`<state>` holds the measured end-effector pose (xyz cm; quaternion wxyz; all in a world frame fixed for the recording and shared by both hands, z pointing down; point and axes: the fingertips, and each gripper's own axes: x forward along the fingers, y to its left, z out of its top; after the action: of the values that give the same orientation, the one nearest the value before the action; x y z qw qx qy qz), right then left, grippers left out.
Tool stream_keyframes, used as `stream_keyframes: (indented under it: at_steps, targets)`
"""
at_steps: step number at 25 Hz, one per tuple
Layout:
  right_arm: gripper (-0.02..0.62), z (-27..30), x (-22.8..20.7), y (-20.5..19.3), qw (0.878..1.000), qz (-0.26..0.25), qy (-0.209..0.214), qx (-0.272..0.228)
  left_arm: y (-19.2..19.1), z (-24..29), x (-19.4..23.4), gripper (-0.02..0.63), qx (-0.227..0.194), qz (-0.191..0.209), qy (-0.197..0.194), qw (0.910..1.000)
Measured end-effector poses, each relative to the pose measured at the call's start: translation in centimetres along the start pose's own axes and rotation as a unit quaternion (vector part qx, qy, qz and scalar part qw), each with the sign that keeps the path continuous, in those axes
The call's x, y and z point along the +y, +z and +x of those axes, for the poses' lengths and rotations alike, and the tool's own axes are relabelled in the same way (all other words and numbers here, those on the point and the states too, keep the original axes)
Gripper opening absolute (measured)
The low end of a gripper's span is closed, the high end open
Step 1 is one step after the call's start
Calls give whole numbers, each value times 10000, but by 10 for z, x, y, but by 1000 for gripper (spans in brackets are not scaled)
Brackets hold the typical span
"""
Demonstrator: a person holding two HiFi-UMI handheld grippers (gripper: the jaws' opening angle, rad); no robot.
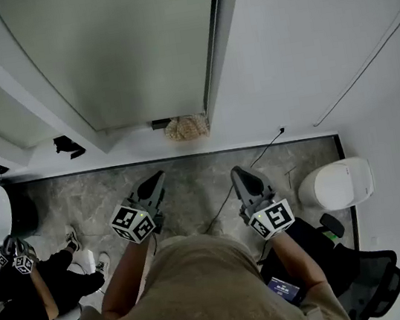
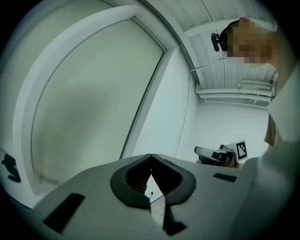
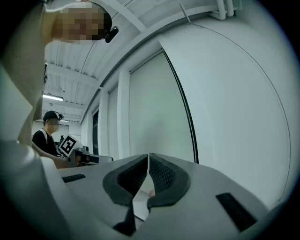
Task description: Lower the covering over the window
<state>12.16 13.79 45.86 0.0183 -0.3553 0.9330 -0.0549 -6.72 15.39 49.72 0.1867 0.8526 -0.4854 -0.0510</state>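
Blind (image 1: 116, 56): flat matte pale sheet, rect., straight-edged.

The head view looks steeply down from above onto the left gripper (image 1: 158, 179) and right gripper (image 1: 238, 172), while each gripper view looks level along its own jaws toward the nearby blind (image 2: 89, 103) ahead of both, which all three views share.

Blind (image 1: 115, 52) ahead, wall (image 1: 299, 27) to its rt; seated person (image 1: 25, 292) far left.
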Motion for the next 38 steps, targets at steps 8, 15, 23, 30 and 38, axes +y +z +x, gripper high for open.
stream_keyframes:
  at_steps: [8, 15, 23, 30, 38]
  targets:
    - [18, -20, -24, 0, 9999, 104, 30, 24, -8, 18, -17, 17, -14, 1, 85, 10000]
    - [43, -40, -43, 10, 9974, 569, 392, -182, -15, 36, -33, 17, -136, -127, 211, 9996]
    - [81, -64, -72, 2, 9959, 667, 602, -112, -34, 56, -55, 17, -245, -197, 431, 9986]
    - [81, -55, -76, -2, 9952, 655, 724, -81, -40, 58, -60, 18, -196, -224, 553, 9980]
    - [81, -12, -76, -4, 9955, 733, 594, -69, -21, 50, -12, 17, -169, -251, 663, 9973]
